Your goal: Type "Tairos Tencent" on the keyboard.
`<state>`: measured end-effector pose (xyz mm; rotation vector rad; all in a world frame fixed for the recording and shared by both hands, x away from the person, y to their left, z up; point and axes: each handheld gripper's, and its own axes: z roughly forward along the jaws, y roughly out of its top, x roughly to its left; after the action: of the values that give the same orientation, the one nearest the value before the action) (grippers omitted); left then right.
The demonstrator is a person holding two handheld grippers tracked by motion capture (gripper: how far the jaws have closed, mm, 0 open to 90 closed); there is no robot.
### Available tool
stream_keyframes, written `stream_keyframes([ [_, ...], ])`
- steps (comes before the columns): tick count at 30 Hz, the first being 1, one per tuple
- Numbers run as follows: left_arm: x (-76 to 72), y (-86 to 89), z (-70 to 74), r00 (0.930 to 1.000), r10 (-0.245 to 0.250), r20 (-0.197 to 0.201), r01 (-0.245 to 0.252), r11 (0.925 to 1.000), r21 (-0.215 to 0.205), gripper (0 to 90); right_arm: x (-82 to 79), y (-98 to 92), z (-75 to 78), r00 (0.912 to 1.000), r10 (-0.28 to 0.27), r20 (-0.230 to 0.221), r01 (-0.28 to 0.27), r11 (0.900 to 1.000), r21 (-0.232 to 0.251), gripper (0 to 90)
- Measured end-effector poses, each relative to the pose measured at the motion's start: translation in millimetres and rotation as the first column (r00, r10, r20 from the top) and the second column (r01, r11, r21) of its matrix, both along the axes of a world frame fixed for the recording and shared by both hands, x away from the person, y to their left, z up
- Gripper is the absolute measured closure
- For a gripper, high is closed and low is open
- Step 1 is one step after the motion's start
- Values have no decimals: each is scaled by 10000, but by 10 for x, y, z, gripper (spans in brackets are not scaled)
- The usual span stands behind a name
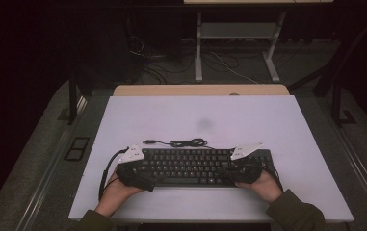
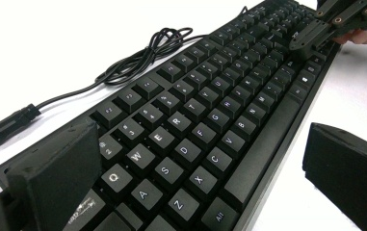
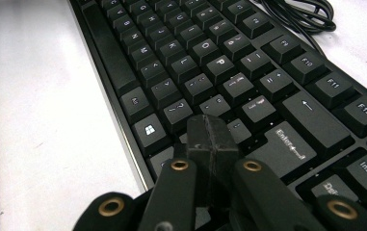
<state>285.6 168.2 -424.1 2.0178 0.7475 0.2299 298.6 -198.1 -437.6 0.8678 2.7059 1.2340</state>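
Note:
A black keyboard (image 1: pixel 190 166) (image 2: pixel 210 110) (image 3: pixel 210 57) with lit letters lies near the front edge of the white table (image 1: pixel 195 115). Its coiled cable (image 1: pixel 186 142) (image 2: pixel 137 57) (image 3: pixel 306 14) rests just behind it and ends in a loose USB plug (image 2: pixel 7 127). My left gripper (image 1: pixel 140 175) (image 2: pixel 200 139) is open and straddles the keyboard's left end, one jaw at the back edge and one off the front edge with table showing between. My right gripper (image 1: pixel 234 171) (image 3: pixel 210 139) (image 2: pixel 311 38) is shut, empty, with its tip low over the keys near the right shift and Enter.
A wooden desk edge (image 1: pixel 200 90) borders the table at the back. Beyond it stand the white legs of another table (image 1: pixel 198 53), with loose cables (image 1: pixel 157 67) on the floor. Bare table surface stretches behind the keyboard.

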Motion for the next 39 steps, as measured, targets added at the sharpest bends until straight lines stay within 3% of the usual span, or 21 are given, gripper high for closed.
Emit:
stream_keyframes([
  [20,105,-97,27,9998,-61,177,63,9999,-85,0,-3,0,-4,9999,78,86,-78,10000,-62,893],
  [39,275,-275,16,9996,-258,-79,255,9993,-279,0,8,-6,-8,10000,95,24,-95,10000,5,893],
])
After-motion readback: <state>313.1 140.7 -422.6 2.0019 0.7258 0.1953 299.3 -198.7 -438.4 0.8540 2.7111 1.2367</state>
